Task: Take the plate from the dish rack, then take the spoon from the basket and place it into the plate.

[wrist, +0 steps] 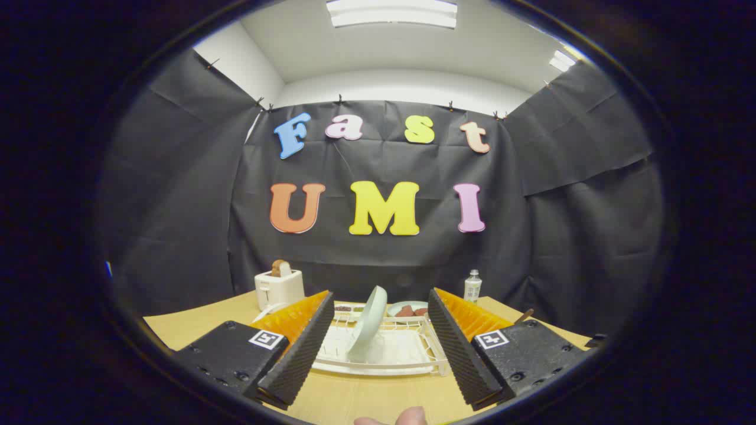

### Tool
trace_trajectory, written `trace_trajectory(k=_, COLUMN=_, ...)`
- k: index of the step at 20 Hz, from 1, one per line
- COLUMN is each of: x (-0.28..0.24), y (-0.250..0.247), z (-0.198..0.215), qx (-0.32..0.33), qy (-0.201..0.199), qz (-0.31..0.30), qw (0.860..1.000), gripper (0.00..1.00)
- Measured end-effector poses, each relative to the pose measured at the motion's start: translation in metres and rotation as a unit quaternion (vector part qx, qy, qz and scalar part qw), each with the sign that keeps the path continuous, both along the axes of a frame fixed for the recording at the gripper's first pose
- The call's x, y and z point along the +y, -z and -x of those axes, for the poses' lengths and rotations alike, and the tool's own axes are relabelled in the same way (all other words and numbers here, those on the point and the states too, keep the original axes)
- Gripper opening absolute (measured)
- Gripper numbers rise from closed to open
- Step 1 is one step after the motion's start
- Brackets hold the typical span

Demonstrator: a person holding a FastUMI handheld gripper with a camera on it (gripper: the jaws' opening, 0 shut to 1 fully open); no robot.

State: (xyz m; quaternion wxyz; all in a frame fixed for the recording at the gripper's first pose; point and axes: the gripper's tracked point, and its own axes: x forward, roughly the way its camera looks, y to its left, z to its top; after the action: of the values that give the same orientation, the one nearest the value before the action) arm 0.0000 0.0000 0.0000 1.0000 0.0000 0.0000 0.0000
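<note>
The gripper [378, 339] is spread wide and holds nothing; just ahead, between its fingers, the plate [367, 323] stands on edge in the white dish rack [413, 361], tilted, its rim toward the claw; toaster [279, 287] and bottle [472, 286] stand beyond.

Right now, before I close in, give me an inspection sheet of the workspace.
Surface: wooden table.
Job's things: plate leaning on edge in the white dish rack, between and beyond the fingers; spoon and basket not made out.
Clutter: toaster with toast, bottle, dish of food behind the rack.
Grippers: gripper open, short of the rack, holding nothing.
Cables: nothing seen.
Surroundings: black cloth walls, ceiling lights.
</note>
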Motion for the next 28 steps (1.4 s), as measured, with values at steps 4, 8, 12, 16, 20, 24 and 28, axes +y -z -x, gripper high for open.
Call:
trace_trajectory(k=4, x=0.012, y=0.002, z=-0.001, qx=0.005, qy=-0.007, qz=0.01, qw=1.0, gripper=1.0)
trace_trajectory(k=8, x=0.025, y=0.001, z=-0.002, qx=0.012, qy=-0.025, qz=0.007, qw=1.0, gripper=1.0)
trace_trajectory(k=12, x=0.036, y=0.0, z=0.0, qx=0.022, qy=-0.047, qz=-0.012, qw=0.999, gripper=1.0)
trace_trajectory(k=16, x=0.03, y=0.004, z=-0.003, qx=0.031, qy=-0.041, qz=-0.023, qw=0.998, gripper=1.0)
trace_trajectory(k=20, x=0.032, y=0.013, z=-0.005, qx=0.047, qy=-0.048, qz=-0.031, qw=0.997, gripper=1.0)
trace_trajectory(k=24, x=0.037, y=0.022, z=-0.009, qx=0.063, qy=-0.054, qz=-0.036, qw=0.996, gripper=1.0)
trace_trajectory(k=28, x=0.043, y=0.02, z=-0.013, qx=0.067, qy=-0.058, qz=-0.03, qw=0.996, gripper=1.0)
